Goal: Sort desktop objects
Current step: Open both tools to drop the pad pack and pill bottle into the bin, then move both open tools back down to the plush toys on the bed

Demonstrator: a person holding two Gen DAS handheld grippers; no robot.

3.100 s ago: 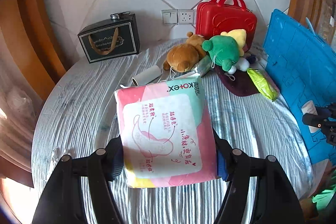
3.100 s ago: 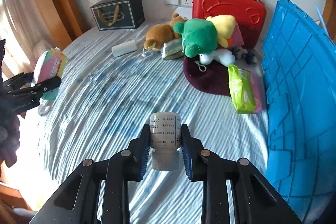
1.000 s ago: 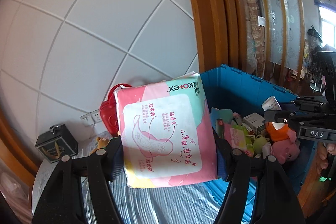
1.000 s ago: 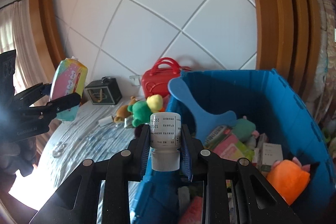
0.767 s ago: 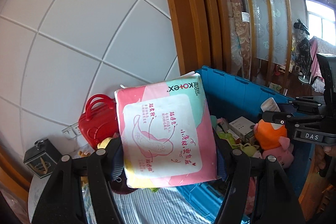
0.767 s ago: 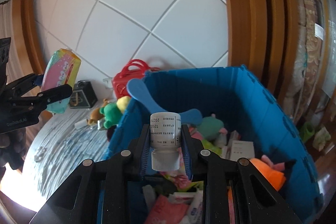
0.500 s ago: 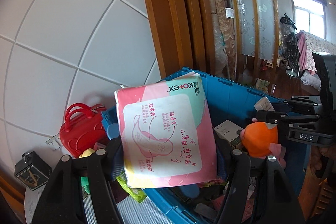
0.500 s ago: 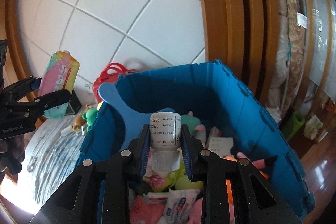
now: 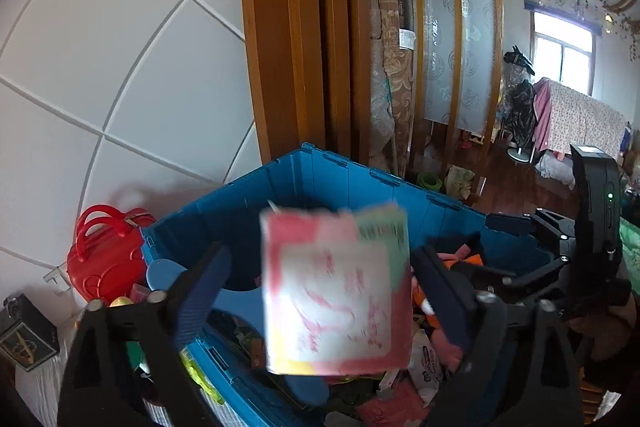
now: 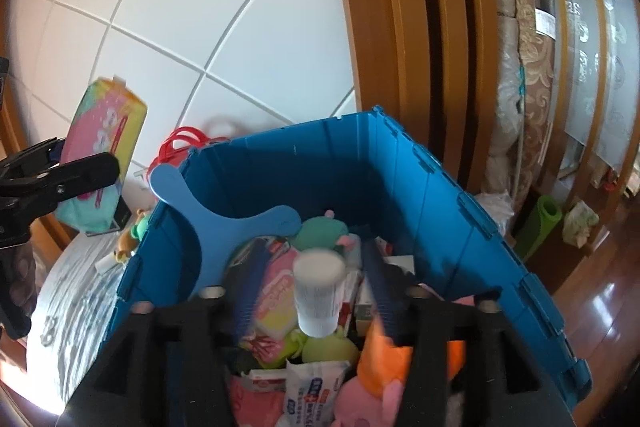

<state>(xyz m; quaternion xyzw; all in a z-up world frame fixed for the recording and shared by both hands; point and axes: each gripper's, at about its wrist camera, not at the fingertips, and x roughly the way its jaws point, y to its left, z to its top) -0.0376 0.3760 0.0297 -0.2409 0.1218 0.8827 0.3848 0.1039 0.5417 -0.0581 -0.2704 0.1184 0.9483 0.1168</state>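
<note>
A pink and green pad pack (image 9: 336,291), blurred, hangs loose between the spread fingers of my left gripper (image 9: 320,299), whose jaws are opening above the blue crate (image 9: 360,171). The pads stand clear of the pack on both sides. In the right wrist view a white bottle (image 10: 319,291), also blurred, sits free between the wide fingers of my right gripper (image 10: 314,287), whose jaws are opening over the crate (image 10: 420,195). The crate holds several plush toys, packets and boxes. The left gripper (image 10: 60,179) and pad pack (image 10: 100,155) show at the left.
A red case (image 9: 104,259) and a black box (image 9: 24,331) stand on the table behind the crate. Plush toys (image 10: 132,231) lie on the striped cloth. A blue lid flap (image 10: 208,219) leans into the crate. A wooden frame (image 10: 400,27) rises behind.
Both grippers swung from the table over the crate. In the last half second both opened wide; the pad pack and the bottle came loose and are dropping.
</note>
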